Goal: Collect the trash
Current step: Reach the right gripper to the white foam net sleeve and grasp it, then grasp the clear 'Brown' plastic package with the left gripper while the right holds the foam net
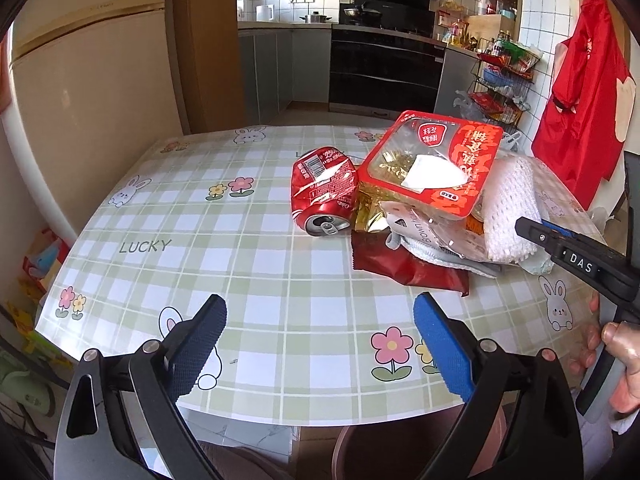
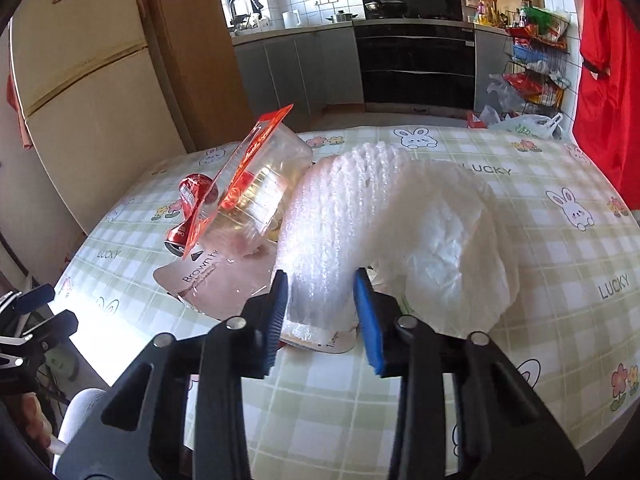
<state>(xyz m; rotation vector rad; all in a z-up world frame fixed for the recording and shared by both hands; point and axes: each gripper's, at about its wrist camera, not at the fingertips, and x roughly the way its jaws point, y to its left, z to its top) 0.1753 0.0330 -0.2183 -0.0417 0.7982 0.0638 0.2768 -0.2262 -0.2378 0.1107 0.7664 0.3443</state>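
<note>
A pile of trash lies on the checked table (image 1: pixel 240 264). It holds a crushed red cola can (image 1: pixel 324 196), a red-rimmed clear food tray (image 1: pixel 432 164), white foam netting (image 1: pixel 510 208), a dark red wrapper (image 1: pixel 408 268) and a pale "Brown" pouch (image 2: pixel 212 280). My left gripper (image 1: pixel 320 344) is open and empty above the table's near edge, short of the pile. My right gripper (image 2: pixel 320 312) has its fingers on either side of the near end of the foam netting (image 2: pixel 332 220), with a crumpled white tissue (image 2: pixel 444 240) just to the right. The jaws are partly closed; contact is unclear.
A beige fridge (image 1: pixel 88 112) stands to the left. Kitchen counters and a black oven (image 1: pixel 384 68) are beyond the table. A red apron (image 1: pixel 580 92) hangs at the right beside a wire rack (image 1: pixel 500 80). A brown bin (image 1: pixel 376 452) sits below the table's near edge.
</note>
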